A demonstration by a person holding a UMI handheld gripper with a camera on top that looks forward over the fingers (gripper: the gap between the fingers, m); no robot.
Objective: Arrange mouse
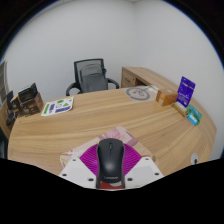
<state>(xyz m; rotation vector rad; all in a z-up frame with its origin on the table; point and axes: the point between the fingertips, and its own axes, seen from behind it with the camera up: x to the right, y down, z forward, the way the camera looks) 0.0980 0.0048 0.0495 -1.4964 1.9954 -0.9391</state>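
I have the dark grey computer mouse (110,160) sitting between the gripper (110,172)'s two purple pads (88,160), and the jaws look closed onto its sides, so I judge it held, lifted just above the near edge of the pale wooden counter (110,115). Beyond it lie a round white disc (138,93), a purple-and-blue box (186,90) and a green-edged booklet (57,105), with a black mesh office chair (92,74) behind. To place it well, I would keep the mouse level, lower it slowly onto bare wood well apart from those items, and release only once it rests flat.
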